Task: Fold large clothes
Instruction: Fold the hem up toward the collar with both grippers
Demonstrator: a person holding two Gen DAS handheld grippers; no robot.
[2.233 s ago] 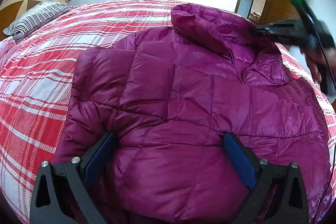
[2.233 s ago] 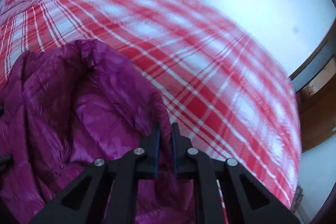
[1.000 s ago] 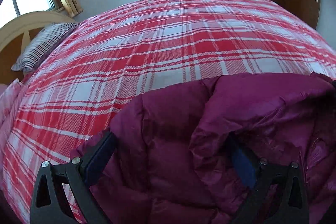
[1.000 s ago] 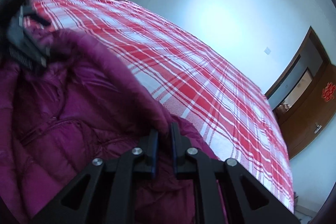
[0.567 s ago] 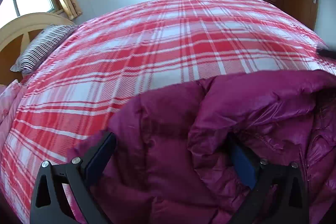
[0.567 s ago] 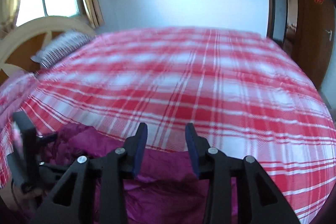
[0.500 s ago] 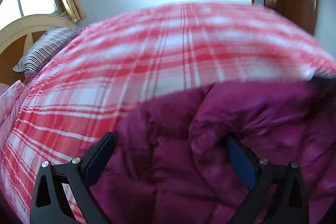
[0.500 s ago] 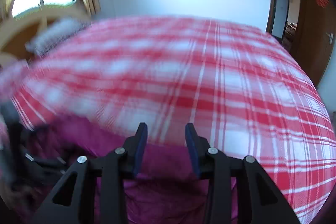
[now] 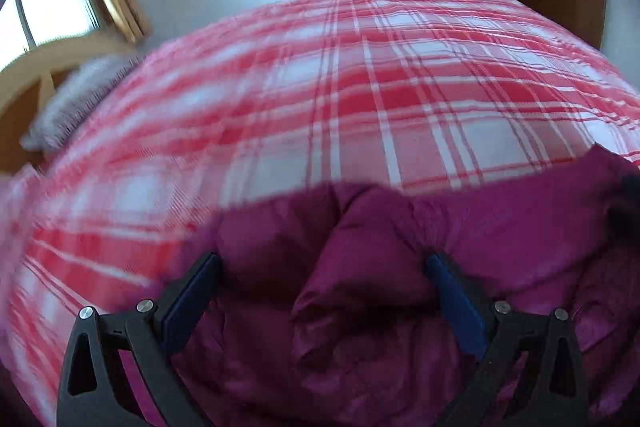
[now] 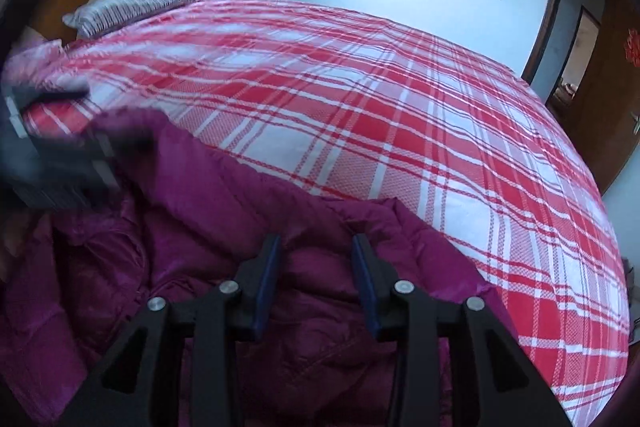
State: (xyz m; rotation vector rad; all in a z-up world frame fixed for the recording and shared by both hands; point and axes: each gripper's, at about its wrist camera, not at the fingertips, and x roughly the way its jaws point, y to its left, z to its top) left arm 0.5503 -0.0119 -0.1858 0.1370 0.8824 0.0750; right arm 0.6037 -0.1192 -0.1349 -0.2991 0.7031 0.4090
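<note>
The right gripper (image 10: 314,247) sits at the lower middle of the frame over a magenta puffer jacket (image 10: 208,267), its jaws just opened and parted, pinching nothing. A red plaid bed (image 10: 380,107) fills the centre; the blurred left gripper (image 10: 60,163) shows at the left edge, on the jacket

both wrist views look down close over jacket (image 9: 360,307) and bedspread (image 10: 400,131).
</note>
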